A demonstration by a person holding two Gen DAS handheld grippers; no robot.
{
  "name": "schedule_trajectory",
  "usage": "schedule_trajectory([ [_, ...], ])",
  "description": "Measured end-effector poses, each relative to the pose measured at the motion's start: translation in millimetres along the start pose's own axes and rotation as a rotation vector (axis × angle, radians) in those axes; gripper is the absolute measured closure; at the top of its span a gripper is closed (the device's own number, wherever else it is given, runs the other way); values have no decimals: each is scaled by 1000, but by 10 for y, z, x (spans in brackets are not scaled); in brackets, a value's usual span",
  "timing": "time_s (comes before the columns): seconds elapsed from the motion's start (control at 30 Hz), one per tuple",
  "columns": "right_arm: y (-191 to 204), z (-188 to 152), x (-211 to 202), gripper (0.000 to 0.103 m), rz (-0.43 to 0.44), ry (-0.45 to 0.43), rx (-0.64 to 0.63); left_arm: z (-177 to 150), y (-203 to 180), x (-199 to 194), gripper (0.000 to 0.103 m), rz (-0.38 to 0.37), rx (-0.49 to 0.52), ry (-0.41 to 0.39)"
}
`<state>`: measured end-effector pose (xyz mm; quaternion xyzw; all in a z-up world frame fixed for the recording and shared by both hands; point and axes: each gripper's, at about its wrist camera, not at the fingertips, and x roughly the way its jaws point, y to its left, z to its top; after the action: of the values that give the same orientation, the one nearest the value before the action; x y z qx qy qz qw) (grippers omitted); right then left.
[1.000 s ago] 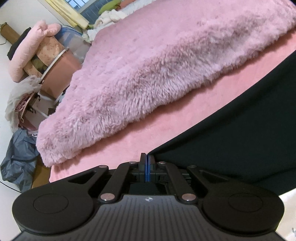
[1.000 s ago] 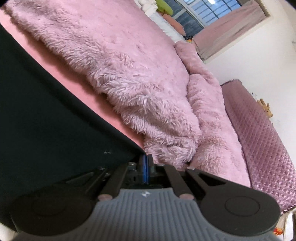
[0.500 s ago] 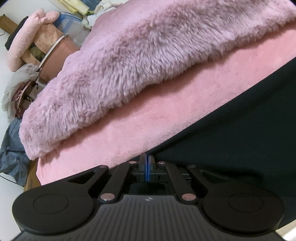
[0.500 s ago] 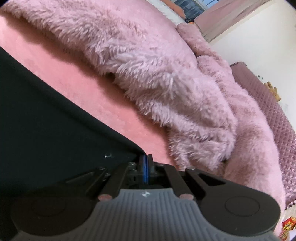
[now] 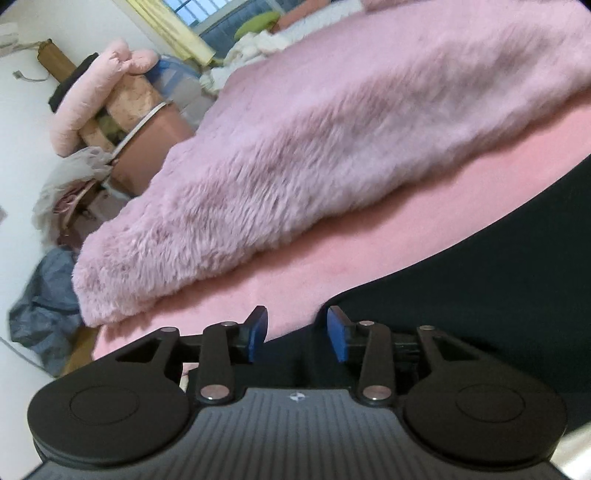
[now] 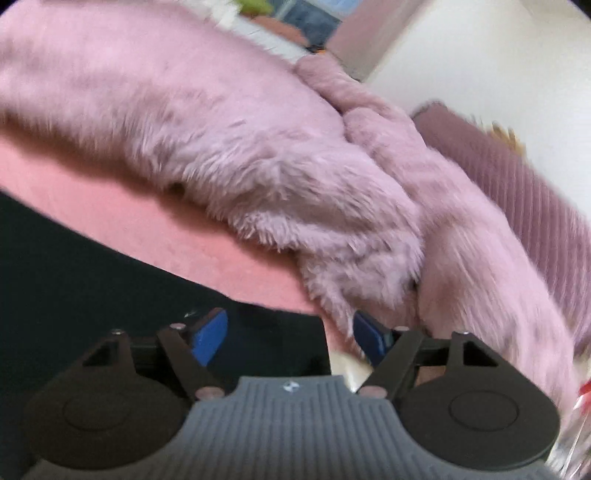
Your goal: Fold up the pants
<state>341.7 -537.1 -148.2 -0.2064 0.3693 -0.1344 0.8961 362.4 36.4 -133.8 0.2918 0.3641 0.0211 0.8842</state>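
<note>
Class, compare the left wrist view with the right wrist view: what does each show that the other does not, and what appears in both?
Only the left wrist view shows the yellow curtain, the pale pink pillow and a grey bag on the floor. Only the right wrist view shows the ribbed mauve cover by the white wall. Both show an open gripper, left and right, over the black pants, the pink sheet and the fluffy blanket.

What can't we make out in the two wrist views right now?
- Pants: left view cuts them at the right and bottom edges; shape and fold state unknown.
- Pants corner, right view: runs under the right gripper body.
- Right view: motion blur; small objects at the right edge unreadable.
- Neither gripper appears in the other's view.
</note>
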Motion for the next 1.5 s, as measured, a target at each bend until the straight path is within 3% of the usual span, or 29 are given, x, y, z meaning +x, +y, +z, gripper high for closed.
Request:
schedule_trajectory([
  [0.1, -252, -221, -403, 34, 31, -3, 209, 12, -71, -275, 58, -126, -49, -13],
  [0.23, -558, -771, -851, 34, 127, 33, 620, -100, -293, -508, 62, -245, -80, -36],
  [0.3, -688, -1099, -905, 38, 190, 67, 858, -140, -412, -504, 72, -281, -89, -15],
  [0.37, -737, -1336, -866, 50, 224, 97, 1023, -166, -515, -463, 83, -309, -108, 14],
  [0.47, -761, -1582, -762, 50, 240, 78, 1230, -211, -594, -396, 94, -339, -147, 66],
  [0.57, -764, -1728, -655, 50, 262, 34, 1400, -242, -677, -391, 99, -324, -138, 76],
  [0.6, -767, -1740, -619, 52, 263, 15, 1427, -223, -691, -386, 100, -324, -130, 88],
  [0.67, -793, -1727, -559, 93, 222, 24, 1436, -198, -729, -382, 102, -317, -108, 107],
  [0.73, -820, -1776, -528, 99, 199, 43, 1469, -183, -745, -372, 103, -315, -115, 132],
  [0.93, -870, -1947, -849, 102, 149, 49, 1391, -306, -868, -630, 103, -370, -82, 151],
  [1.1, -1167, -2441, -1342, 102, 99, 113, 1368, -464, -1084, -1053, 103, -479, -60, 165],
  [1.2, -1372, -2759, -1558, 102, 49, 144, 1370, -549, -1221, -1268, 102, -488, -42, 131],
  [1.3, -1590, -2936, -1673, 101, -5, 180, 1353, -575, -1186, -1414, 91, -521, -93, 95],
  [1.4, -1745, -2972, -1735, 101, -54, 206, 1281, -615, -1034, -1515, 87, -468, -130, 53],
  [1.5, -1804, -2910, -1750, 94, -86, 232, 1221, -695, -767, -1530, 70, -408, -214, 31],
])
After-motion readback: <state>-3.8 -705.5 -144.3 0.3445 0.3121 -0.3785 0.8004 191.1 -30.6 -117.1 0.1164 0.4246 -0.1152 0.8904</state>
